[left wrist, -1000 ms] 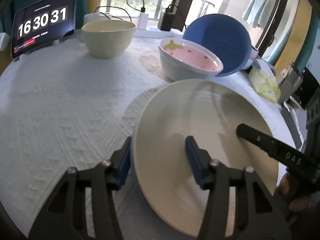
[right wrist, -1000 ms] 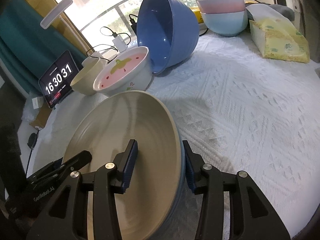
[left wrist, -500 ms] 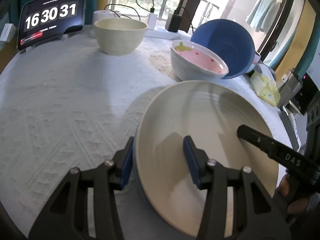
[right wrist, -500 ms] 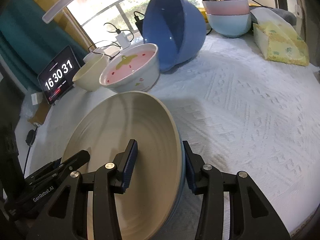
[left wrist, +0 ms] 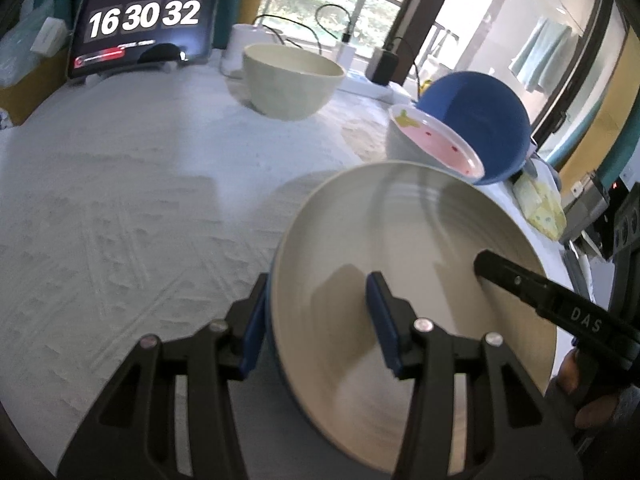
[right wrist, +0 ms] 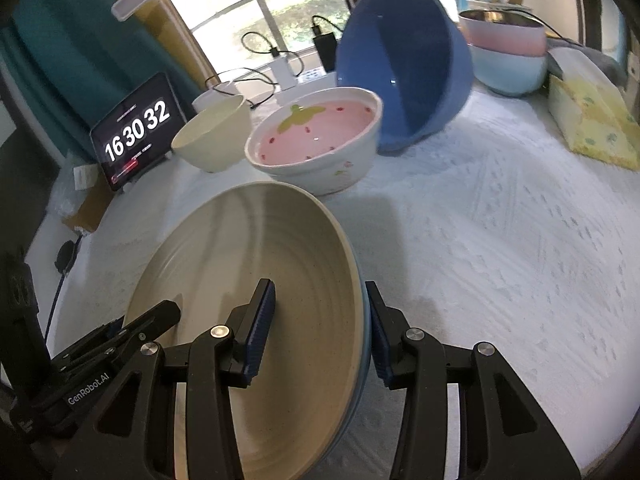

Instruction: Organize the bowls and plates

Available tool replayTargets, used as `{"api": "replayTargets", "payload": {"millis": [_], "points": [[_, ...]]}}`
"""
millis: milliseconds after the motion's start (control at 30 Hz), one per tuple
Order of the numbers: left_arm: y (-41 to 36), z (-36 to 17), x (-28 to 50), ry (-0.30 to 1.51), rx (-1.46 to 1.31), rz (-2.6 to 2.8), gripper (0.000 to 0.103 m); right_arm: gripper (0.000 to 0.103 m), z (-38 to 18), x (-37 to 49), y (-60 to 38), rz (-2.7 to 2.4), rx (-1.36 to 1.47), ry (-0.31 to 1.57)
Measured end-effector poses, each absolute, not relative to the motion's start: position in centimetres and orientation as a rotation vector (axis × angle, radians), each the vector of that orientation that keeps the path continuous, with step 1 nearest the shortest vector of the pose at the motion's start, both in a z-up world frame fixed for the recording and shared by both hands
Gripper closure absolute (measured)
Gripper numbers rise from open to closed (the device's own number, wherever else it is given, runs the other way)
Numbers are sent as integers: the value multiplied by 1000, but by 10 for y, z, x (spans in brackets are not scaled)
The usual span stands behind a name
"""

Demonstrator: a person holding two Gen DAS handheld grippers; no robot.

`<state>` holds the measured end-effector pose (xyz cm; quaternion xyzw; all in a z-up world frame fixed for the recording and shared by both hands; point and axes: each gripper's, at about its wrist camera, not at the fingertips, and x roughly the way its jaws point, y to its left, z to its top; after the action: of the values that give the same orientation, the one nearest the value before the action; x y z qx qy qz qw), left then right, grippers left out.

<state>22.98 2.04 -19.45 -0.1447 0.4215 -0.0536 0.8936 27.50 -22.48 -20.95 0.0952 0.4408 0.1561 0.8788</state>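
Observation:
A large beige plate (left wrist: 420,240) with a blue underside is held tilted above the white tablecloth, one gripper on each side. My left gripper (left wrist: 318,312) is shut on its left rim, one pad under the edge and one on the inner face. My right gripper (right wrist: 320,316) is shut on the opposite rim in the same way; the plate (right wrist: 256,248) fills the lower left of that view. Each view also shows a finger of the other gripper resting on the plate. Beyond stand a cream bowl (right wrist: 210,140), a pink strawberry bowl (right wrist: 316,136) and a blue bowl (right wrist: 404,64) tipped on its side.
A tablet clock (left wrist: 144,24) stands at the far left edge, with chargers and cables behind the bowls. Stacked pink and light-blue bowls (right wrist: 508,52) and a yellow tissue pack (right wrist: 592,124) sit at the far right. White tablecloth (left wrist: 120,200) stretches to the left.
Both grippers have carried the plate leftward across the table, a little nearer the bowls. The bowls have slid right in both views. Both grips are unchanged.

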Motion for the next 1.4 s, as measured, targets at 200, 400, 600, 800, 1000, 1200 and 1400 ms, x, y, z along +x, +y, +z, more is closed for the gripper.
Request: {"api": "replayTargets", "payload": {"millis": [200, 400, 600, 800, 1000, 1200, 1400], "points": [[38, -195, 228, 869, -322, -83, 54, 57, -210, 278, -205, 351, 173, 923], [56, -195, 226, 858, -348, -50, 54, 57, -208, 282, -186, 379, 145, 924], [77, -193, 224, 845, -378, -8, 54, 57, -204, 288, -163, 413, 115, 923], [99, -195, 225, 835, -406, 31, 54, 57, -200, 295, -134, 451, 84, 926], [121, -197, 226, 830, -423, 68, 54, 57, -204, 301, -111, 485, 66, 931], [137, -197, 229, 825, -420, 101, 54, 57, -209, 308, -92, 515, 61, 935], [150, -197, 230, 815, -417, 140, 54, 57, -213, 313, -74, 545, 56, 936]]}}
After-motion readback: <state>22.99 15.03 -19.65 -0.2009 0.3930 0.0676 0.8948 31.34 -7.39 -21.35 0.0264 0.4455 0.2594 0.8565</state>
